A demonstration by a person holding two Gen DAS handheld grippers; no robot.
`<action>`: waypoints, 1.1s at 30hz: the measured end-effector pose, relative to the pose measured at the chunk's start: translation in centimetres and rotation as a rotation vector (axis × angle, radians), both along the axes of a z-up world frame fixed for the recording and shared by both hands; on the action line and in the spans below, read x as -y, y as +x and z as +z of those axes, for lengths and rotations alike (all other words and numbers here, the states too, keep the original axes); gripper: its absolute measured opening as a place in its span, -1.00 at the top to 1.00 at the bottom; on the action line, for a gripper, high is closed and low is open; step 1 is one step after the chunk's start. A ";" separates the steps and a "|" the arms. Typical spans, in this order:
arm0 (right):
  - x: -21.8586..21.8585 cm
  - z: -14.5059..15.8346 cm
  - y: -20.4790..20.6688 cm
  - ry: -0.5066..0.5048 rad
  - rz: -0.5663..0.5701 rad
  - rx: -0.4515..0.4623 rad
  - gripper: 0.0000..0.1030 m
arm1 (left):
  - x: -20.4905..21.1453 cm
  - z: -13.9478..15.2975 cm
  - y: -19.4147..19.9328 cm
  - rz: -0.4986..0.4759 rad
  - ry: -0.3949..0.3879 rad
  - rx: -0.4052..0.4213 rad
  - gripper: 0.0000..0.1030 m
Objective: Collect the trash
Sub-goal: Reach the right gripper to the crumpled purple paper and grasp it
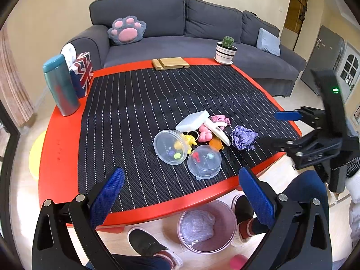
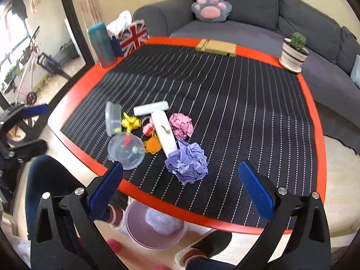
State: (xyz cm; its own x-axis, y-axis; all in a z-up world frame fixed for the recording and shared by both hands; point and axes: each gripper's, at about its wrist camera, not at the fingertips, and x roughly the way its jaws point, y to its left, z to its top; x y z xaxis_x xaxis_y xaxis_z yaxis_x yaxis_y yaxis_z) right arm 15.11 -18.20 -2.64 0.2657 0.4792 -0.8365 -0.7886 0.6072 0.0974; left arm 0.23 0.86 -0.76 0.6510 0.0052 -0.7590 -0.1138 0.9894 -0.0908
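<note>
A: What sits in the containers?

B: The clear tub [image 1: 170,146] lies tipped on its side on the worktop [image 1: 58,144], mouth toward the near left, small coloured bits inside. Just beside it a round clear lid [image 1: 204,160] lies flat. On the floor under the worktop's near edge, the pink bin [image 1: 208,226] holds a crumpled clear bag.

A: And the trash?

B: The purple paper ball [image 2: 187,163] rests on the striped mat [image 2: 236,112], nearest the right tool [image 2: 181,187]; a pink paper ball [image 2: 181,126] lies farther back. Between them a white flat case [image 2: 164,133] runs lengthwise away from the near edge.

A: The tools?

B: Both released, jaws wide apart, holding nothing; the left tool [image 1: 181,189] hovers over the near edge.
</note>
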 end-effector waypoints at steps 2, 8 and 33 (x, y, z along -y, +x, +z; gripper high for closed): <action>-0.5 -0.7 0.6 -0.023 0.021 -0.017 -0.94 | -0.1 0.0 0.0 0.002 -0.001 -0.002 -0.90; -2.1 -2.9 1.7 -0.096 0.087 -0.056 -0.94 | -0.4 -0.1 0.1 0.008 -0.007 -0.008 -0.90; -0.5 -2.6 2.4 -0.053 0.058 -0.093 0.18 | -0.7 -0.9 1.1 0.006 -0.038 -0.025 -0.90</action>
State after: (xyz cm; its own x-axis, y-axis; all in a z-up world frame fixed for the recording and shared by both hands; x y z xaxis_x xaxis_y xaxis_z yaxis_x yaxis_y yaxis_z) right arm 17.49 -17.73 -5.22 0.1588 0.4456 -0.8810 -0.8113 0.5674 0.1407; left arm 1.31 1.56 -1.66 0.6321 -0.0202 -0.7747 -0.1224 0.9845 -0.1255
